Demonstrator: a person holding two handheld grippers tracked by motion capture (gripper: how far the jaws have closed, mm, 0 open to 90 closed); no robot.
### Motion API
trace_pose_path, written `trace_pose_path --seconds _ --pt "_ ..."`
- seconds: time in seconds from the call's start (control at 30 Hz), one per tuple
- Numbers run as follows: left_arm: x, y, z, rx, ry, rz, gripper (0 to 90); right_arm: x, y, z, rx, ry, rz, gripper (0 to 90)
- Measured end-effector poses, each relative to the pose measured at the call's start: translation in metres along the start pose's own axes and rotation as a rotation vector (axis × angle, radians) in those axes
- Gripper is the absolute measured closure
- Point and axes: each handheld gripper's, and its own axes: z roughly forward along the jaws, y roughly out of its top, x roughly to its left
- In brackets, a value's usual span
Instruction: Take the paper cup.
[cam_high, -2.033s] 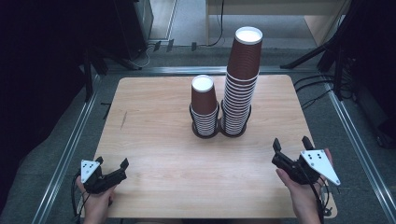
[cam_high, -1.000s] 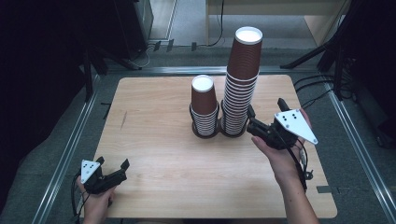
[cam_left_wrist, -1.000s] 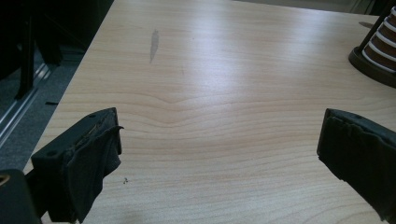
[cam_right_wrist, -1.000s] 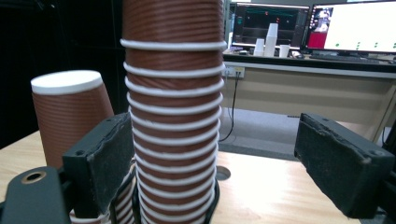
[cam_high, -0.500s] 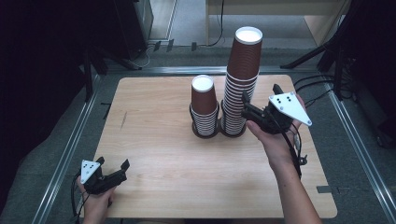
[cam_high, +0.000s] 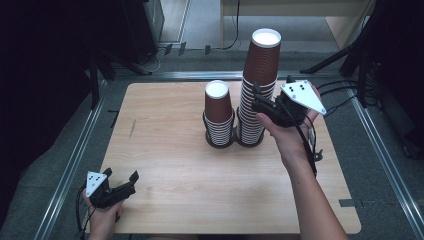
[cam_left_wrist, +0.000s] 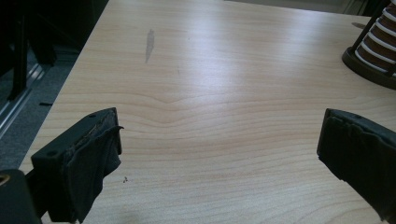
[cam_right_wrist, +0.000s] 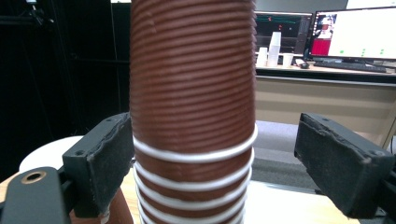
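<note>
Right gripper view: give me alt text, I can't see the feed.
A tall stack of ribbed brown paper cups with white rims stands upright between the right hand-held gripper pads: the left pad is against it, the right pad apart. Behind are a desk and lit monitors.

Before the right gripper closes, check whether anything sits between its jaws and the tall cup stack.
Nothing visible does. The right gripper has the tall cup stack between its open jaws: one jaw is at the stack's side, the other stands apart with only air between.

A lit monitor (cam_right_wrist: 359, 35) and white cups (cam_right_wrist: 274, 49) sit on a far desk (cam_right_wrist: 322, 88).
</note>
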Motion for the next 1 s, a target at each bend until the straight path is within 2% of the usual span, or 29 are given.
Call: trace_pose_path --seconds 0.23,0.43,0.53,0.77,1.0 --pt "0.000 0.000 0.000 -0.002 -0.006 0.001 0.1 0.006 0.012 0.010 -0.007 -0.012 -0.012 12.2" --pt "0.000 0.000 0.000 -0.005 -0.009 -0.002 0.1 0.005 0.018 0.021 0.007 -0.011 0.016 10.6" --pt "0.000 0.000 0.000 -0.006 -0.010 -0.001 0.1 0.008 0.021 0.026 0.010 -0.010 -0.001 10.4" --pt "0.000 0.000 0.000 -0.007 -0.012 -0.002 0.0 0.013 0.023 0.037 0.025 -0.018 0.000 9.6" --pt "0.000 0.000 0.000 -0.007 -0.016 -0.001 0.1 0.013 0.018 0.046 0.033 -0.009 0.030 8.7"
